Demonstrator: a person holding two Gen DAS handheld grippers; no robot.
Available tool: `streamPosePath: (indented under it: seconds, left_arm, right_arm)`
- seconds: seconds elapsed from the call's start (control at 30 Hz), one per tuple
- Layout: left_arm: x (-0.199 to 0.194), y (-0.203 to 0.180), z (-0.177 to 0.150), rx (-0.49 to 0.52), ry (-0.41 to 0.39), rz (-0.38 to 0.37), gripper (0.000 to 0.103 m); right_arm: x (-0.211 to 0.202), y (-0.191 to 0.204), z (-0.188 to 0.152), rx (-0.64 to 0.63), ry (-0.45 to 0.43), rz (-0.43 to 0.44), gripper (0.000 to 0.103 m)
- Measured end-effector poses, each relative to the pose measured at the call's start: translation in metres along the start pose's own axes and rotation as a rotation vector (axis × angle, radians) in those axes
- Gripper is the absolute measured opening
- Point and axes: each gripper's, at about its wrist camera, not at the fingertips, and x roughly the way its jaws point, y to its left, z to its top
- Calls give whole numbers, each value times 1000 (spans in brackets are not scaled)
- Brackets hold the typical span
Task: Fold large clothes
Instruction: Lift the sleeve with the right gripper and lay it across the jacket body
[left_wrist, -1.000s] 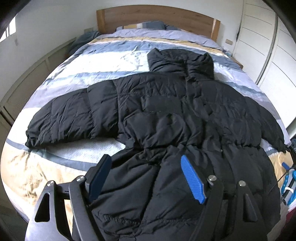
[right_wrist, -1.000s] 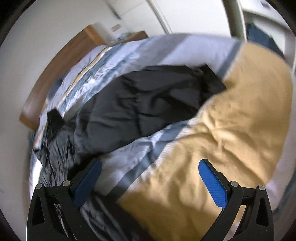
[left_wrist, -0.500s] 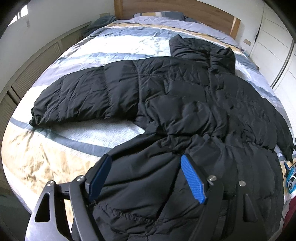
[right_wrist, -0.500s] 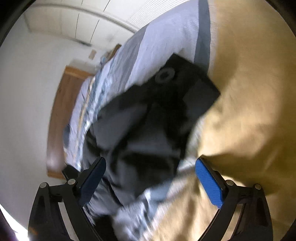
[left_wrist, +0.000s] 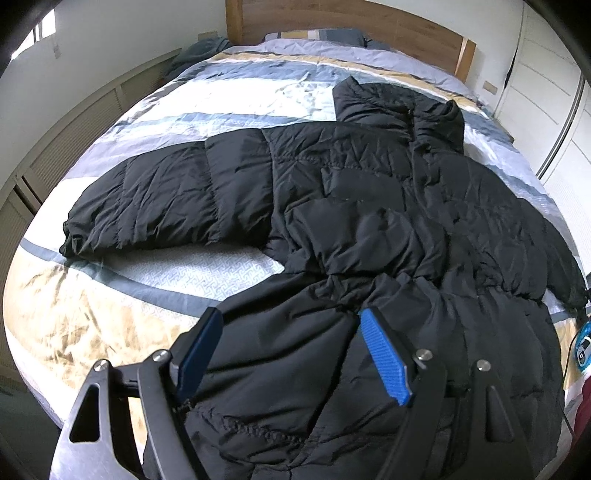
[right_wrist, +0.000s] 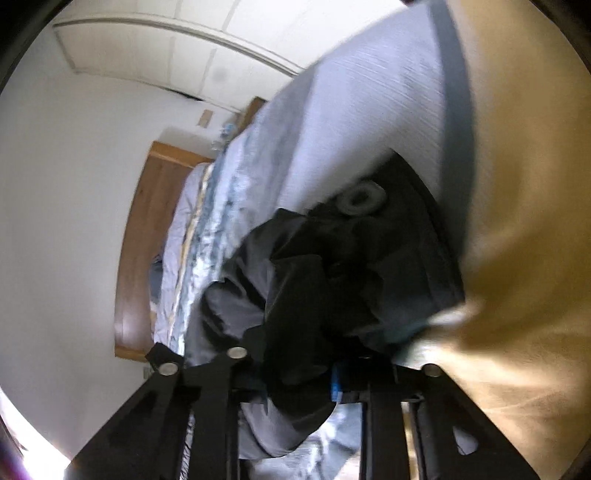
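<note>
While blurred, right hand-held gripper (right_wrist: 295, 384) pinches jacket (left_wrist: 369, 221); left hand-held gripper (left_wrist: 291, 354) gapes.

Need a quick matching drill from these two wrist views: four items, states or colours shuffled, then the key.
Column 1:
1. left claw
2. right claw
3. puffer jacket
4. headboard

Column 2:
A. wooden, at the far end of the bed
B. open, above the jacket's lower part
C. shut on black jacket fabric
D. black, spread flat on the striped bedcover

Pairs: 1-B, 2-C, 3-D, 4-A
</note>
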Motion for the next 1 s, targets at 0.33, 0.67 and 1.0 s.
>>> streamPosePath:
  seconds: [0.33, 0.67, 1.0]
  left_arm:
    - [-14, 15, -9, -46, -41, -45, 76]
    - [-37, 45, -19, -100, -84, -55, 76]
    - [-48, 57, -29, -129, -95, -49, 76]
  right_arm:
    - [-28, 120, -18, -310, 34, 180, 16]
    - [-55, 222, -109, -668, 192, 347, 16]
    - [-57, 244, -227, -1072, 398, 304, 16]
